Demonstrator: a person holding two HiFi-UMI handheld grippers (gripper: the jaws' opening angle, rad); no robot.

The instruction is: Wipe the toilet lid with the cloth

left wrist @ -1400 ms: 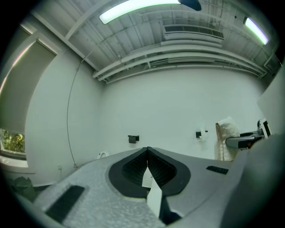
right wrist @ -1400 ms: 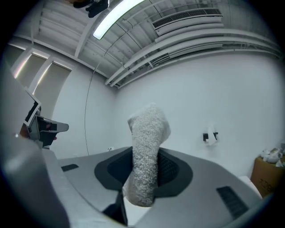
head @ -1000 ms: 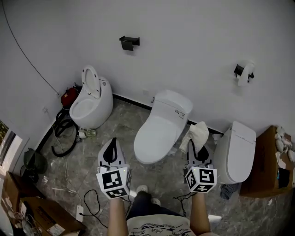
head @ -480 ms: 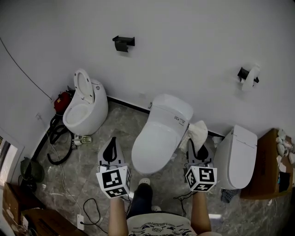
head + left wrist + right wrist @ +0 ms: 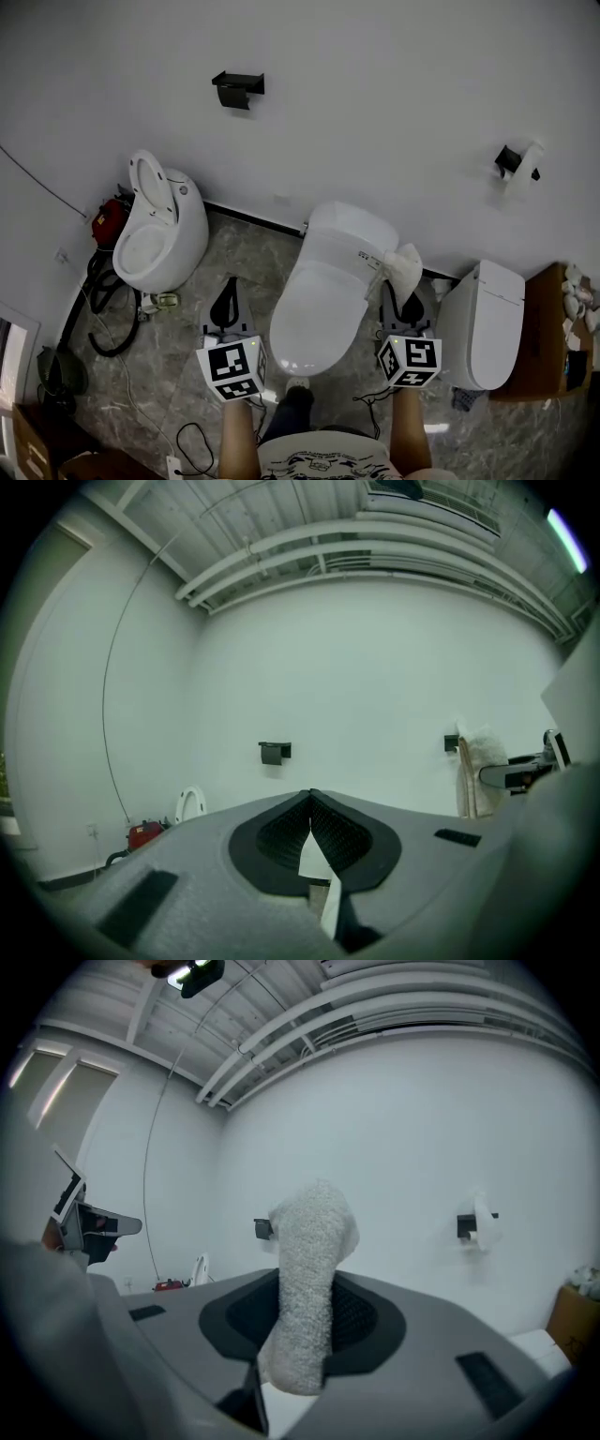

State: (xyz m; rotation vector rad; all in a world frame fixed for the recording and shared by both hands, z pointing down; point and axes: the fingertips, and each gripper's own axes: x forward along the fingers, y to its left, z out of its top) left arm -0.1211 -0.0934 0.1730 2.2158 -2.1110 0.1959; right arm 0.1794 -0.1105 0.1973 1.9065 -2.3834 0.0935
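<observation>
The white middle toilet (image 5: 323, 300) stands against the wall with its lid shut, straight ahead of me. My right gripper (image 5: 402, 300) is shut on a white fluffy cloth (image 5: 404, 266), which sticks up from the jaws beside the toilet's right rear edge. In the right gripper view the cloth (image 5: 307, 1279) hangs upright between the jaws of the right gripper (image 5: 302, 1321). My left gripper (image 5: 226, 286) is shut with nothing in it, over the floor to the left of the toilet. In the left gripper view the jaw tips of the left gripper (image 5: 311, 797) meet.
A second toilet (image 5: 155, 234) with its seat up stands at the left, with a red object and a black hose (image 5: 101, 272) beside it. A third toilet (image 5: 483, 319) and a wooden cabinet (image 5: 553, 328) stand at the right. On the wall hang a black holder (image 5: 236, 89) and a paper roll (image 5: 520, 161).
The view has shifted toward the middle toilet, which now sits between the two grippers. The cloth has come level with the toilet's right rear edge. Both grippers stay shut.
</observation>
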